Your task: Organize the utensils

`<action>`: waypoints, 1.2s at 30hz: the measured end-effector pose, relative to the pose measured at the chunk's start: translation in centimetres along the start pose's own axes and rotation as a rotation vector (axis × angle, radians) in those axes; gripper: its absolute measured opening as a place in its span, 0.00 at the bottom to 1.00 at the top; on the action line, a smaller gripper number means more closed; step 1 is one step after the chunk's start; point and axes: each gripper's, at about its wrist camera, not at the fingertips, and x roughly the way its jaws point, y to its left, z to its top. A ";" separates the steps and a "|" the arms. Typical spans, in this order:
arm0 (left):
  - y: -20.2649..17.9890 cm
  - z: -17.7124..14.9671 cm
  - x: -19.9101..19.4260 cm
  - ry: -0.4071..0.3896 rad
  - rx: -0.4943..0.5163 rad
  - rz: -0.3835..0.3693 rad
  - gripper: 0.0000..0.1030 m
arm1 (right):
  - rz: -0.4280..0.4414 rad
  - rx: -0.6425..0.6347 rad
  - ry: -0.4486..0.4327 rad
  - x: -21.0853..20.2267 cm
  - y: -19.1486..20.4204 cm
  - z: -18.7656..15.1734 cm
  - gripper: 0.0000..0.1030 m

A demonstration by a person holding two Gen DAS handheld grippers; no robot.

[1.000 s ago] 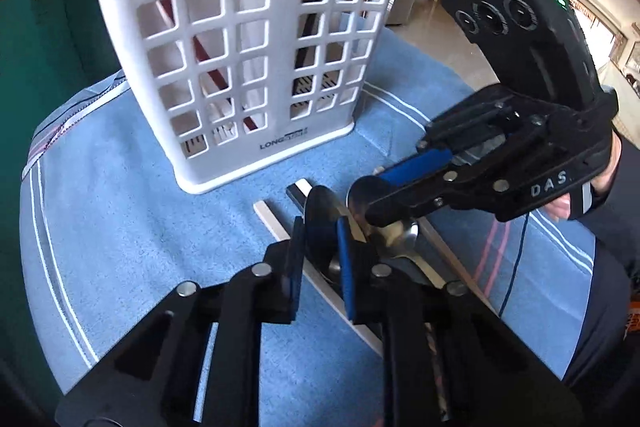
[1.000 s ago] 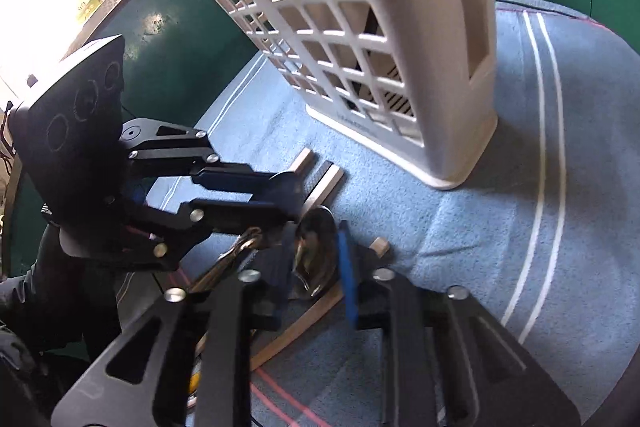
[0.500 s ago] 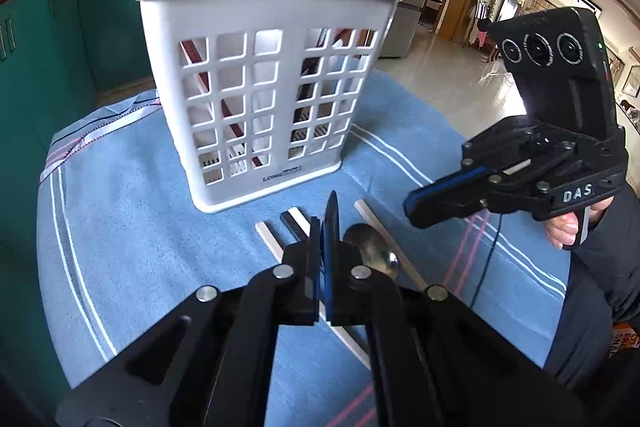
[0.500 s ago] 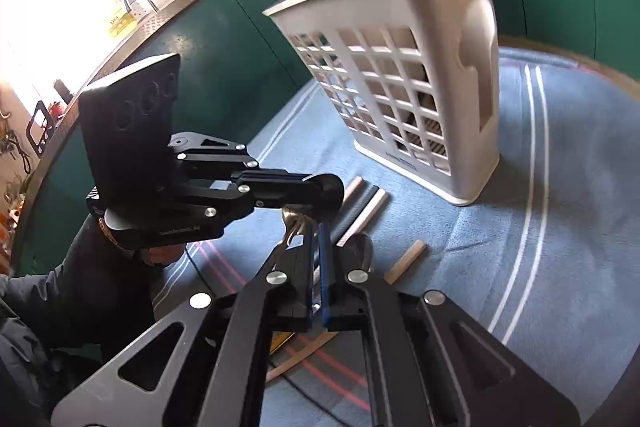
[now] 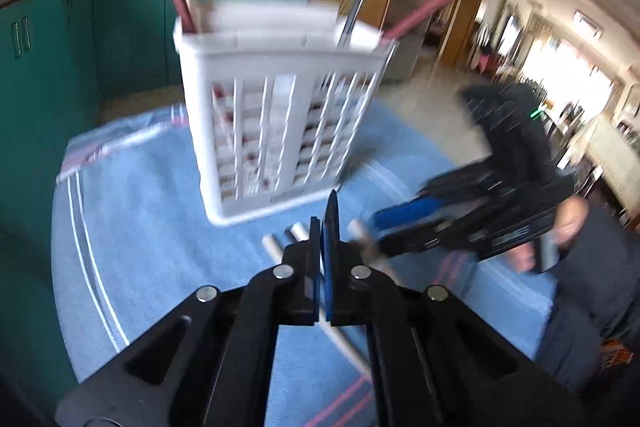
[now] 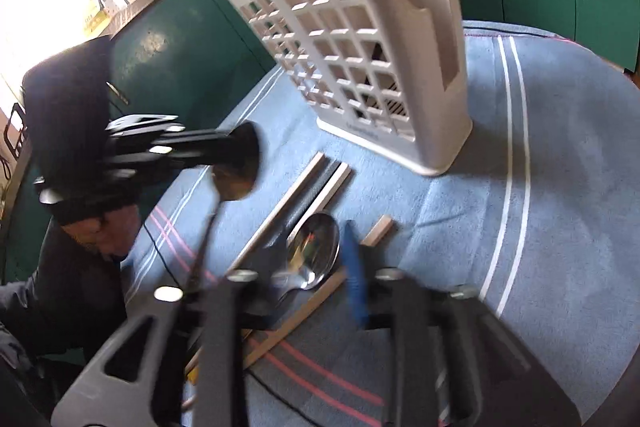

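Observation:
A white slotted utensil basket (image 5: pixel 280 123) stands on the blue cloth, with several handles sticking out of its top; it also shows in the right wrist view (image 6: pixel 368 63). My left gripper (image 5: pixel 325 227) is shut on a dark spoon, held edge-on above the cloth; the right wrist view shows that spoon (image 6: pixel 234 183) hanging from it (image 6: pixel 240 151). My right gripper (image 6: pixel 320 251) is open over a steel spoon (image 6: pixel 316 247) lying on the cloth among flat sticks (image 6: pixel 280 207). In the left wrist view the right gripper (image 5: pixel 400 223) is blurred.
Blue striped cloth (image 6: pixel 540 187) covers the round table. Green cabinets (image 5: pixel 60 47) stand behind. More sticks (image 5: pixel 276 247) lie before the basket. A black cable (image 6: pixel 168 267) runs over the cloth's left side. The person's body (image 5: pixel 592 267) is at right.
My left gripper has lifted the dark spoon up off the cloth. My right gripper went from open to shut and has opened again over the steel spoon, low by the sticks.

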 end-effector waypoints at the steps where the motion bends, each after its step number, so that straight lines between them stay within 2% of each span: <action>1: -0.2 0.3 -1.3 -0.034 -0.004 -0.007 0.01 | 0.012 0.010 0.007 0.1 -0.4 0.2 0.34; 5: -1.2 0.9 -5.2 -0.135 0.015 -0.004 0.01 | 0.023 0.019 0.049 1.7 -1.1 0.8 0.34; 8: -2.4 1.4 -6.5 -0.190 0.032 0.009 0.01 | 0.062 0.028 0.085 3.1 -1.6 0.9 0.34; 10: -2.6 1.5 -7.1 -0.195 0.040 0.009 0.01 | 0.075 0.039 0.098 3.4 -1.5 0.9 0.26; 11: -2.6 1.5 -7.1 -0.203 0.042 0.018 0.01 | 0.084 0.040 0.097 3.4 -1.5 1.0 0.08; 12: -2.5 1.5 -7.1 -0.200 0.036 0.019 0.01 | 0.084 0.036 0.090 3.3 -1.2 0.9 0.03; 15: -2.1 1.7 -7.8 -0.212 0.020 0.037 0.01 | 0.080 0.006 0.070 2.3 0.3 1.1 0.02; 19: -1.9 1.9 -8.7 -0.243 0.014 0.061 0.01 | 0.055 -0.029 0.002 0.6 2.6 1.0 0.03; 23: -2.3 1.9 -9.8 -0.286 0.019 0.086 0.01 | -0.013 -0.093 -0.084 -2.6 5.7 0.0 0.03; 28: -3.3 1.8 -11.8 -0.347 0.029 0.130 0.01 | -0.089 -0.172 -0.241 -7.7 9.8 -0.6 0.03; 30: -3.7 1.7 -12.4 -0.360 0.035 0.142 0.01 | -0.113 -0.192 -0.276 -8.9 11.1 -0.7 0.03; 36: -4.0 1.9 -13.6 -0.394 0.024 0.174 0.01 | -0.276 -0.245 -0.402 -12.7 14.8 -1.6 0.03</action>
